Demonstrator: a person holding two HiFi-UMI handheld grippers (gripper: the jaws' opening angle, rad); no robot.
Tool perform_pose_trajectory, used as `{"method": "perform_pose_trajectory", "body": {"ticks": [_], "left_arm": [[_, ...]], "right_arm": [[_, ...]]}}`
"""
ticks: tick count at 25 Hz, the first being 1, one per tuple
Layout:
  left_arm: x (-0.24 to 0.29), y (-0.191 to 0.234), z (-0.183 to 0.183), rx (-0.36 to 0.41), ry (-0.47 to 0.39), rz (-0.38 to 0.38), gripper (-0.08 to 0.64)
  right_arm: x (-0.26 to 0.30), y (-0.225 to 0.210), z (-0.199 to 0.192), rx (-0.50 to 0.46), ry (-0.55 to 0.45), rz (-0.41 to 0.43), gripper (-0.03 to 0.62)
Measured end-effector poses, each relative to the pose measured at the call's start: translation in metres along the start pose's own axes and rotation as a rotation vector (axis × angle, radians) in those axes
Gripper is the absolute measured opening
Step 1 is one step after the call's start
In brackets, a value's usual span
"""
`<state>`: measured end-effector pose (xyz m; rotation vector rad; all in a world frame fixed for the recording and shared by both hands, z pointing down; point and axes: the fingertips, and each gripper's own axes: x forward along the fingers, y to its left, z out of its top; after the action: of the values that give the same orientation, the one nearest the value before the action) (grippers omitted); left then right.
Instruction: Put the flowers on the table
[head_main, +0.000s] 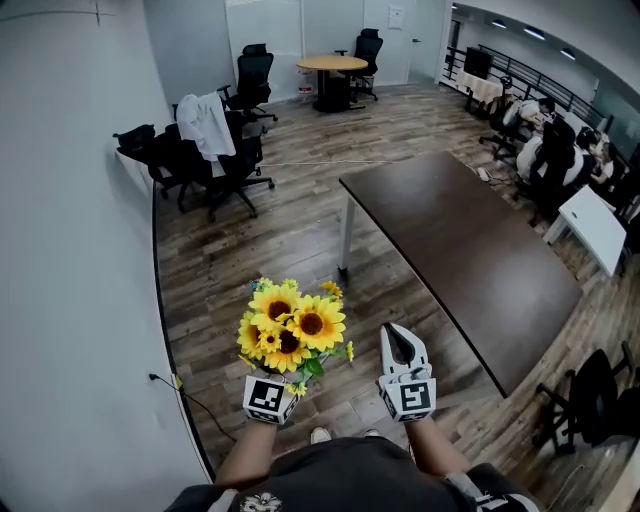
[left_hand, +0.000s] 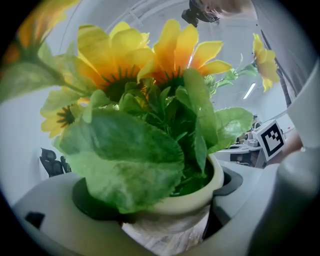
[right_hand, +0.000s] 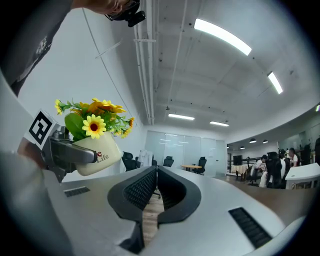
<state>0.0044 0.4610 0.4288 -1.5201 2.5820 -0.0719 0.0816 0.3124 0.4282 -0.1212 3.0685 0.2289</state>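
Up close, the left gripper (left_hand: 165, 217) has its jaws spread wide and pressed against either side of a cream pot (left_hand: 202, 192), gripping it just under the rim. The right gripper (right_hand: 152, 190) holds nothing; its ribbed jaws are closed together, with wooden floor (head_main: 300, 220) showing in the slit behind them.

The cream pot is small, rounded and smooth, with partly hidden lettering on its side. From it rises a full bunch of sunflowers (head_main: 290, 325), bright yellow petals around dark centres, with broad green leaves (left_hand: 125, 160) that look artificial. The bunch is wider than the pot and held upright in front of the person's body, above the floor.

The dark brown table (head_main: 470, 250) stands well apart, ahead and to the right, its top bare. Office chairs (head_main: 235, 165) line the wall on the left.

Risks, as a judgement: the pot's smooth curved wall could slip between the jaws while it is carried, and the heavy top could tip it. Leaves fill the left gripper view, so the base may be hard to place. Set too near the table's edge, or released while tilted, the pot could topple.
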Motion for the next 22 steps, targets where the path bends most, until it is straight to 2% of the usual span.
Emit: {"method": "perform_pose_trajectory", "body": {"ticks": [11, 18, 22], "left_arm": [[0.041, -0.011, -0.020, 0.028, 0.030, -0.089, 0.551], [0.095, -0.016, -0.024, 0.051, 0.034, -0.101, 0.551], [0.142, -0.027, -0.029, 0.053, 0.039, -0.099, 0.551]], "right_arm": [[0.010, -0.023, -0.024, 0.012, 0.035, -0.058, 0.025], [0.037, -0.071, -0.037, 0.019, 0.037, -0.070, 0.025], [0.060, -0.114, -0.045, 0.002, 0.033, -0.057, 0.025]]}}
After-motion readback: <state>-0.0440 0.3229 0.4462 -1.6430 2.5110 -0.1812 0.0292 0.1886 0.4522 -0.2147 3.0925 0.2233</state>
